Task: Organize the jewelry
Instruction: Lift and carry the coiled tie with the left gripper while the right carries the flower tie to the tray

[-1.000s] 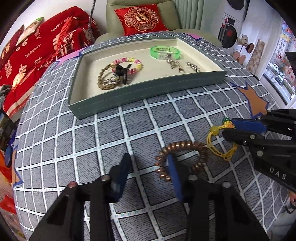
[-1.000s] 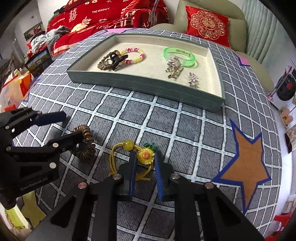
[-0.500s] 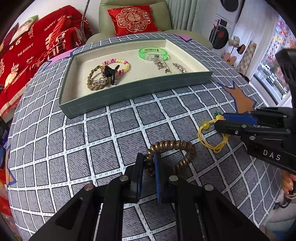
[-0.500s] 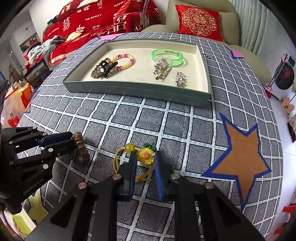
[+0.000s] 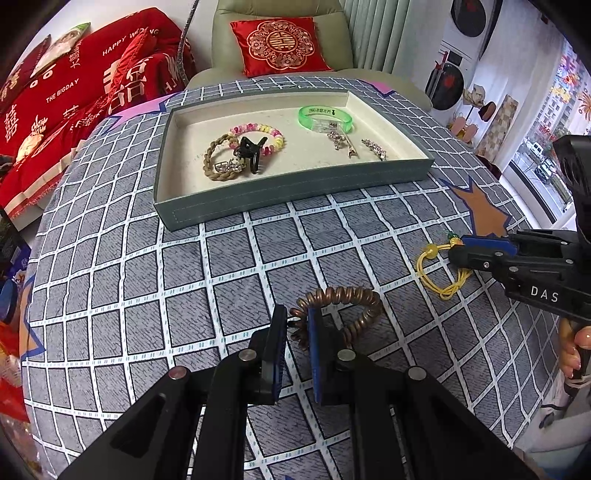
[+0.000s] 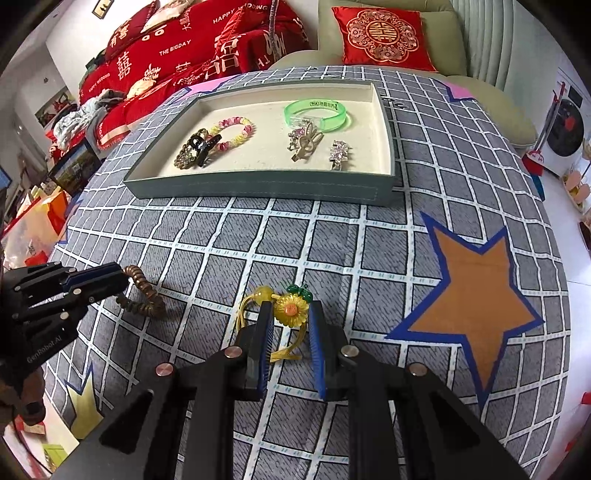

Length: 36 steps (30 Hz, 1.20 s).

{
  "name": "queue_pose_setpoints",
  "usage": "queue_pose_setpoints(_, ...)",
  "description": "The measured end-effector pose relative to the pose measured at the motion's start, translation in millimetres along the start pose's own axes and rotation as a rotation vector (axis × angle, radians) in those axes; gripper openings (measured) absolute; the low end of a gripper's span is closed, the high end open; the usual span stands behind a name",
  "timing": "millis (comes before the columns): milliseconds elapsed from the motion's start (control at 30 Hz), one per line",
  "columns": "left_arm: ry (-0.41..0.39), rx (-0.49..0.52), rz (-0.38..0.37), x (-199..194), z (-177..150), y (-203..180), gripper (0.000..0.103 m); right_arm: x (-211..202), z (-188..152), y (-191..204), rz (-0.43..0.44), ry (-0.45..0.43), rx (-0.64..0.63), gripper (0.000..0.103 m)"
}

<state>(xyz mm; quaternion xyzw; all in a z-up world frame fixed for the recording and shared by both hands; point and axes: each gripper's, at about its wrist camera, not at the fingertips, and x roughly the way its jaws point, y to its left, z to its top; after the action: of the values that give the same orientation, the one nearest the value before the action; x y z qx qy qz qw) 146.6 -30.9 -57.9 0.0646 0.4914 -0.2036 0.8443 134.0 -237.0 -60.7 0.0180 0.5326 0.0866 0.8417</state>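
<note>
Left wrist view: we clamp the coil; our right tongs pinch the sunflower tie on the checked cloth, red bedding behind.

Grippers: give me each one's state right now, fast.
Left gripper: shut on the coil hair tie.
Right gripper: shut on the sunflower hair tie.

A red cushion on the sofa beside red bedding
</note>
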Motion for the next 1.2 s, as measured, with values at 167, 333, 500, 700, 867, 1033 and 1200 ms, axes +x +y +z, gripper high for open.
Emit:
queue_pose_setpoints(167,0.015,-0.002,-0.005,5.8,-2.7,-0.1,0.022,6.7,-3.4,-1.5,-0.002,0.031,-0.002,0.020)
queue_pose_setpoints(333,0.030,0.022,0.001,12.6,-6.5,-3.5,0.022,11.1,-5.5,-1.5,-0.003,0.047,0.003,0.021)
queue_pose_setpoints(500,0.020,0.061,0.061,13.6,-5.5,-11.0,0.022,12.8,-4.7,1.2,-0.005,0.053,-0.007,0.021)
queue_pose_setpoints(700,0.015,0.028,0.059,12.3,-4.6,-6.5,0.048,12.7,-3.5,-2.1,0.010,0.053,0.007,0.021)
queue_pose_setpoints(867,-0.064,0.047,0.098,-1.0,-4.8,-6.2,0.103,12.4,-3.5,-4.9,0.022,0.052,0.019,0.021)
queue_pose_setpoints(1033,-0.030,0.095,0.091,6.6,0.3,-10.6,0.103,11.8,-3.3,-6.0,0.023,0.051,0.020,0.021)
queue_pose_setpoints(1200,0.023,0.181,0.032,18.6,3.2,-26.7,0.101,11.4,-3.3,-4.7,0.022,0.057,0.008,0.021)
